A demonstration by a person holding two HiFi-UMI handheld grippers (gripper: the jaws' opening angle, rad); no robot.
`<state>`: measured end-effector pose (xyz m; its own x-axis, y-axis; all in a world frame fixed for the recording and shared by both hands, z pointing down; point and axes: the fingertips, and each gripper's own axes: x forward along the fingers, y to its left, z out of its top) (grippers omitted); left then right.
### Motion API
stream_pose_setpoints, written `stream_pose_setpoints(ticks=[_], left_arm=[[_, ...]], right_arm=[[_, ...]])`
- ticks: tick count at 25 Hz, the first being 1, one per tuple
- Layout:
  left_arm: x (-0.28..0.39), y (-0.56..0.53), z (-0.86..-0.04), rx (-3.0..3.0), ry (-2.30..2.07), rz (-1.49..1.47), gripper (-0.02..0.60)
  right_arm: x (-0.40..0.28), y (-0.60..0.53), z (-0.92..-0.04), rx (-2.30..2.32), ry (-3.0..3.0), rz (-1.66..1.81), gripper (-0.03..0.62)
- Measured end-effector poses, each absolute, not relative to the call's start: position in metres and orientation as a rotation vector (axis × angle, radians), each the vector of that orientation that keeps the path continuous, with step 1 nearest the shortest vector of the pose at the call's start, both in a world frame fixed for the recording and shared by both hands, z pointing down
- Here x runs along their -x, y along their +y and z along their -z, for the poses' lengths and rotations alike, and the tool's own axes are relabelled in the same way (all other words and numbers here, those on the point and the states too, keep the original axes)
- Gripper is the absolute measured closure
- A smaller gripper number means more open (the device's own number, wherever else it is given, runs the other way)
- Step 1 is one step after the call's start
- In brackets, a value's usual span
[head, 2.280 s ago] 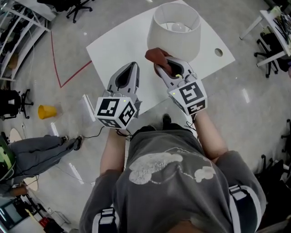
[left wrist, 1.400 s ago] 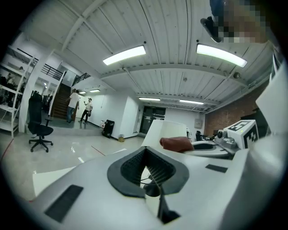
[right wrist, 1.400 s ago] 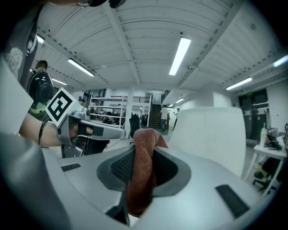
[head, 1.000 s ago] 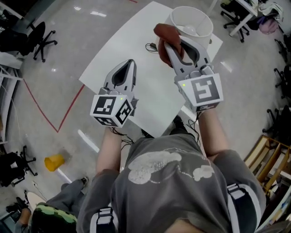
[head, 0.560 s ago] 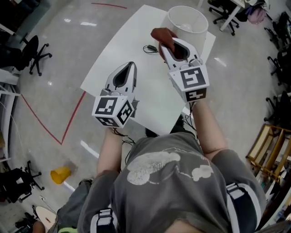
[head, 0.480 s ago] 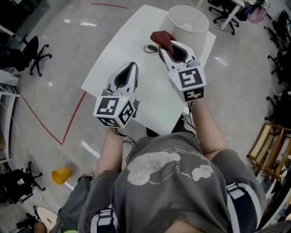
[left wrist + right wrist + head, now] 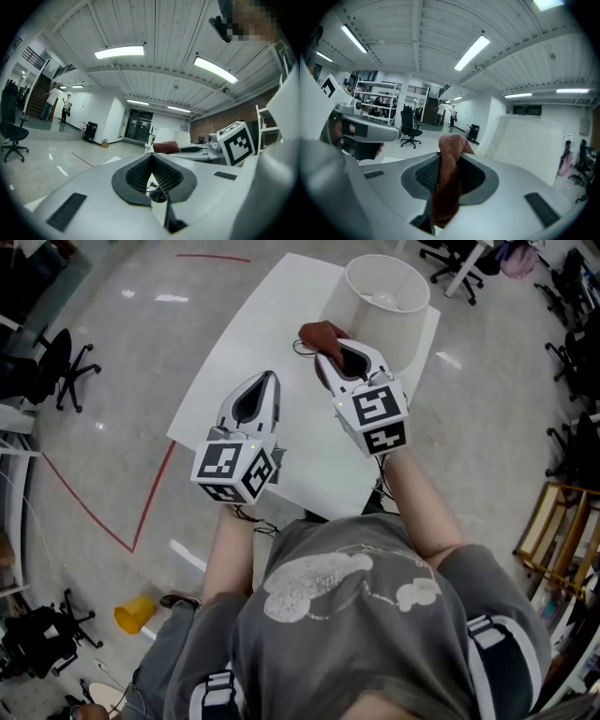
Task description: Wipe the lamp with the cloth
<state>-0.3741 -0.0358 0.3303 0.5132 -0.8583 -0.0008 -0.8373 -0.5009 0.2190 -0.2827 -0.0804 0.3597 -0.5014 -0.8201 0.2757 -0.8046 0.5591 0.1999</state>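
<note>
Cloth (image 7: 319, 333) one, lamp (image 7: 390, 326) one

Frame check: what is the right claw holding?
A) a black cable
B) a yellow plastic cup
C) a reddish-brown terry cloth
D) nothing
C: the right gripper view shows the right claw shut on the reddish-brown terry cloth, which sticks up between its jaws.
</note>
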Motion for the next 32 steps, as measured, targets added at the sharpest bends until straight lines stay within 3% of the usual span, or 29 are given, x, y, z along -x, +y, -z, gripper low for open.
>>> stream_pose_setpoints(ticks=[13,32], left_arm=[[0.374,-0.087,-0.293,-2.656,-1.409,0.203,0.574],[0.387,-0.086,-0.333,-2.574,-1.427,0.144,0.574]], right_arm=[[0.286,-0.128,-0.254,-1.62,-2.487,0.132,0.503],[0.294,-0.122,-0.341,-1.592,-2.424,-0.104,0.503]])
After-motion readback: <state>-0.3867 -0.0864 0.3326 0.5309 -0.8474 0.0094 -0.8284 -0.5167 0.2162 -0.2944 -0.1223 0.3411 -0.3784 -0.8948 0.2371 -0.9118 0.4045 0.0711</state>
